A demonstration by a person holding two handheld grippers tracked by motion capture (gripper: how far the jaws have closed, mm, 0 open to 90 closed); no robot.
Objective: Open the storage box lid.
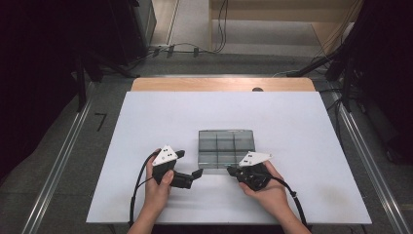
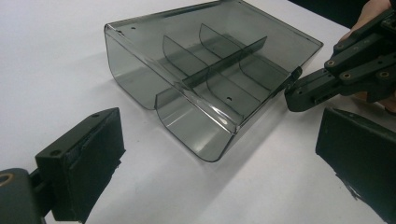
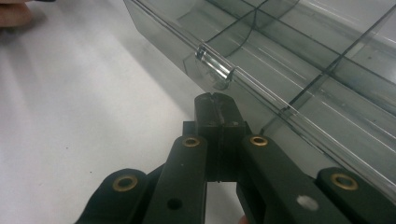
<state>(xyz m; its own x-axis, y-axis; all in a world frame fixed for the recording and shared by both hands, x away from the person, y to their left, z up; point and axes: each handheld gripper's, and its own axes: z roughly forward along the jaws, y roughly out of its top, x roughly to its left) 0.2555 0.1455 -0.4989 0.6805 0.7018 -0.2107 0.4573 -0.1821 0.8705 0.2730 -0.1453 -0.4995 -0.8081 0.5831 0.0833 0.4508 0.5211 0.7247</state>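
Smoky grey transparent plastic: a shallow compartment box (image 1: pixel 226 148) with a closed lid sits on the white table (image 1: pixel 146 126), near the middle and slightly to the near side, between the two hands. Internal dividers split it into a grid of compartments, all apparently empty. The right gripper (image 1: pixel 232 170) has its jaws pressed fully together with nothing between them; in the right gripper view its tip (image 3: pixel 215 100) sits just short of the small clear latch tab (image 3: pixel 215 65) on the box's near edge, touching or nearly so; contact cannot be confirmed. The left gripper (image 1: pixel 197 173) holds its jaws wide apart, gripping nothing, just beside the box's near-left corner. Judgement: step in hand is releasing the latch to open the lid. To do it well, the closed right tip should come under the tab and lift gently rather than push, since the light box would likely slide away across the smooth table; the open left gripper is placed to brace the near-left corner or clamp the base wall while the lid rises. Orientation: box lies flat, lid up, latch edge facing the person, hinge presumably on the far side. Long axis runs left to right, though the outline is close to square.
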